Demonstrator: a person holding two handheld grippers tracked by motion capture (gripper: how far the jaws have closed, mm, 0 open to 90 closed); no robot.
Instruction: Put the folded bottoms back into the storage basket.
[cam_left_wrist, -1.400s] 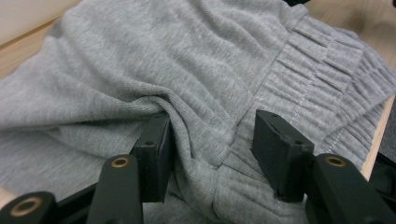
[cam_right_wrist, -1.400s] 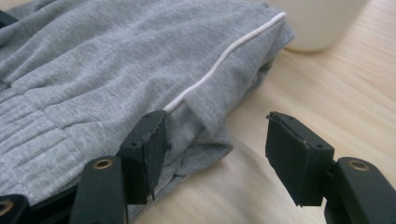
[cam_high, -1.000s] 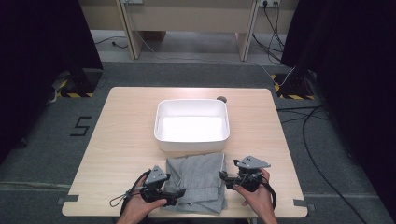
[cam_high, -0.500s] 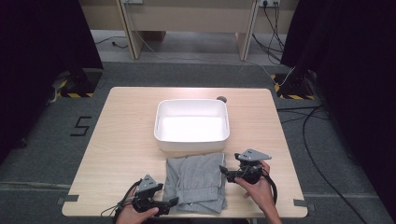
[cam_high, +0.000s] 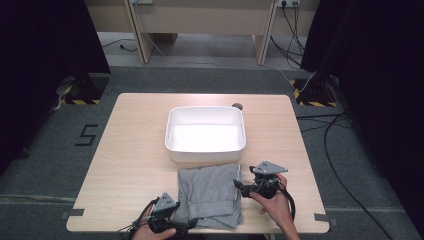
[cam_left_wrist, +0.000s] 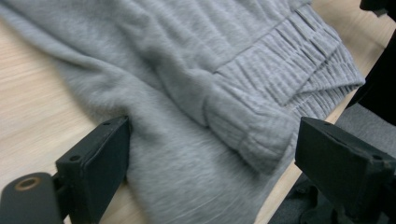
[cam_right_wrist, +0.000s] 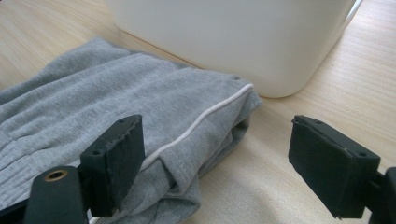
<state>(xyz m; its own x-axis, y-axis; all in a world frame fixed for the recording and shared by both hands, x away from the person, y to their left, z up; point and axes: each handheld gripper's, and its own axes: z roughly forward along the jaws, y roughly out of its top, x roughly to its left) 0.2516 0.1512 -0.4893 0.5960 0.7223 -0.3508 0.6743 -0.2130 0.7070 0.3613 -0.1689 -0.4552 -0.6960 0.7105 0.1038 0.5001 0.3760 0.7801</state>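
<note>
You are working at the near edge of the wooden table (cam_high: 130, 150), with a folded grey garment (cam_high: 210, 195) lying flat just in front of you. It is sitting right beside the near wall of the white tub (cam_high: 206, 130), which is standing at the middle of the table; in the right gripper view the garment's far corner is lying close against the tub's wall (cam_right_wrist: 233, 42), though I cannot tell if they are touching.

Your left gripper (cam_high: 176, 226) is sitting low at the garment's near left corner, and its jaws are standing wide apart. In the left gripper view (cam_left_wrist: 210, 154) the cloth is lying between them, with a ribbed cuff (cam_left_wrist: 247, 126) bunching up toward the right jaw, and the garment's edge is reaching the table's near edge. The left jaw is sitting at the garment's edge, over the bare wood.

Your right gripper (cam_high: 242, 186) is lying at the garment's right edge, your hand (cam_high: 272, 205) wrapping it from behind. Its jaws are also spread well apart. In the right gripper view (cam_right_wrist: 215, 163) the left jaw is hovering over the grey cloth near a white piped seam (cam_right_wrist: 201, 123), and the right jaw is out over bare table.
</note>
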